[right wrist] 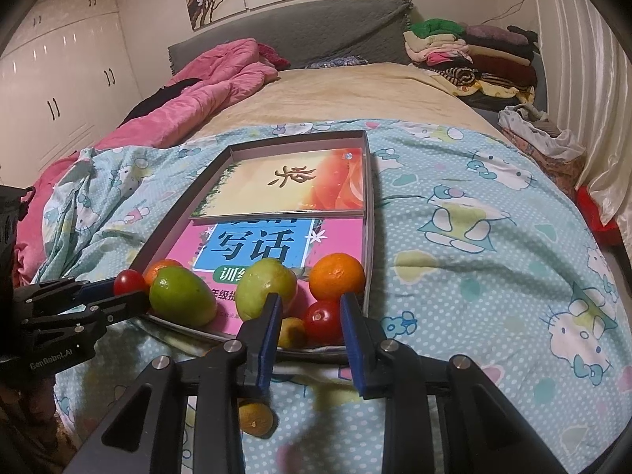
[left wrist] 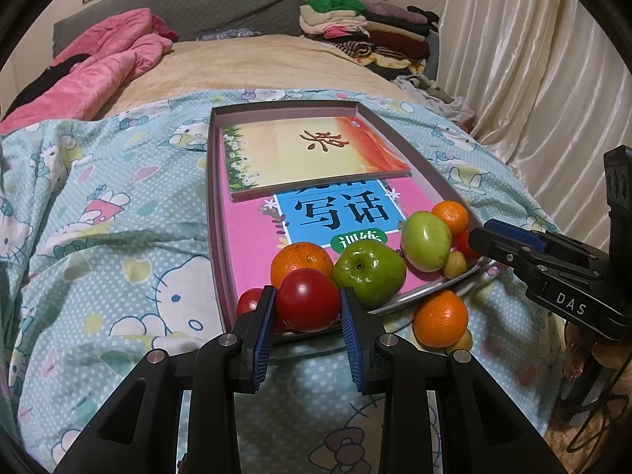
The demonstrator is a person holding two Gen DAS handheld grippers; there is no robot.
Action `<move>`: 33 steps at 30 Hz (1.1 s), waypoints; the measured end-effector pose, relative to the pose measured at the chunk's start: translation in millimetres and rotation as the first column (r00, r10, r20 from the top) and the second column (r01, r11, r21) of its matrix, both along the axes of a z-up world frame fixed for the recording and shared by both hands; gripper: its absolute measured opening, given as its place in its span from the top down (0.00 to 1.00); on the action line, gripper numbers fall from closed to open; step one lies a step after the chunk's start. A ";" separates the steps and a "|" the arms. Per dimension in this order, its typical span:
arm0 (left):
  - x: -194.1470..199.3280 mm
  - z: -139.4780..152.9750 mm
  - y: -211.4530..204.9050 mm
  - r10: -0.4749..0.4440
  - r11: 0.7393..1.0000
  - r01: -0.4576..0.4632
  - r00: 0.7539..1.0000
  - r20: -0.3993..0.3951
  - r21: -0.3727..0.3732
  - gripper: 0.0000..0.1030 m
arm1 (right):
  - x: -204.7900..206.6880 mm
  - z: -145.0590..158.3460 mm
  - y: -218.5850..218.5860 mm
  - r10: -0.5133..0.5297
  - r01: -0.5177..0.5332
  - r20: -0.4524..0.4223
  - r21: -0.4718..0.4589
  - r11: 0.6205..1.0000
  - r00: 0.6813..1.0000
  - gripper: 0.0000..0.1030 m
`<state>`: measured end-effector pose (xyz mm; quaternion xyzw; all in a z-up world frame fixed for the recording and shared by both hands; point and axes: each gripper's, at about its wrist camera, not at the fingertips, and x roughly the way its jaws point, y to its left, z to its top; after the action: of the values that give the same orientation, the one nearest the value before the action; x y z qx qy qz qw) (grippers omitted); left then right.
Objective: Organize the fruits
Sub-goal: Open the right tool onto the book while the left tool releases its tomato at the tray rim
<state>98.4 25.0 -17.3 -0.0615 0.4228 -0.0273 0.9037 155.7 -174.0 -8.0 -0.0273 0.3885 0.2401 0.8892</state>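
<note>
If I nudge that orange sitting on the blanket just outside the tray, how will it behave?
The orange is round, so it would probably roll. It sits on a soft, bulging blanket beside the tray edge, so it may drift downhill toward the near side. Its skin looks firm and dimpled, so it is likely not very slippery or fragile.

A home bedroom: a bed (right wrist: 335, 91) with a cartoon-cat quilt (right wrist: 474, 205), a pink comforter (right wrist: 205, 87) at ten o'clock, folded clothes (right wrist: 466, 51) stacked at one o'clock, white wardrobe doors (right wrist: 59, 75) at nine and a pale curtain (left wrist: 533, 59) at three.
</note>
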 end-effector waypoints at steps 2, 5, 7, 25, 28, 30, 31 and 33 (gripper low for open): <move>0.2 0.6 -0.1 0.001 1.000 -0.001 1.000 0.000 0.000 0.68 | 0.0 -0.3 0.2 0.000 0.000 -0.001 0.003 1.000 1.000 0.69; 0.1 1.1 -0.1 0.004 1.000 -0.004 1.000 0.001 0.002 0.63 | -0.3 -0.2 0.0 -0.002 0.002 -0.001 0.004 1.000 1.000 0.60; 0.1 2.3 -0.2 0.006 1.000 -0.006 1.000 0.003 0.000 0.58 | -0.9 0.8 0.6 0.000 0.000 0.003 0.008 1.000 1.000 0.60; -3.2 11.0 2.7 0.027 1.000 -0.026 0.999 0.034 -0.006 0.47 | -5.3 6.5 3.7 0.013 -0.014 0.032 0.013 1.000 0.999 0.52; -4.1 13.1 3.6 0.031 1.000 -0.030 0.999 0.043 -0.007 0.45 | -6.1 7.6 4.0 0.012 -0.013 0.038 0.014 1.000 0.999 0.48; -4.6 14.3 4.9 0.035 0.999 -0.035 0.998 0.048 -0.010 0.45 | -6.8 8.5 3.4 0.009 -0.009 0.045 0.014 1.000 0.999 0.44; -4.3 14.6 4.9 0.035 0.999 -0.034 0.998 0.049 -0.012 0.44 | -7.2 9.3 3.0 0.008 -0.009 0.049 0.018 1.000 0.999 0.44; -4.7 15.3 5.9 0.040 0.999 -0.040 0.998 0.053 -0.012 0.42 | -7.5 9.9 2.2 0.006 -0.008 0.051 0.022 1.000 0.999 0.42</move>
<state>93.6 30.9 -2.0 -0.0742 0.3972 -0.0132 0.9146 148.2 -171.8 1.8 -0.0252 0.3628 0.2467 0.8983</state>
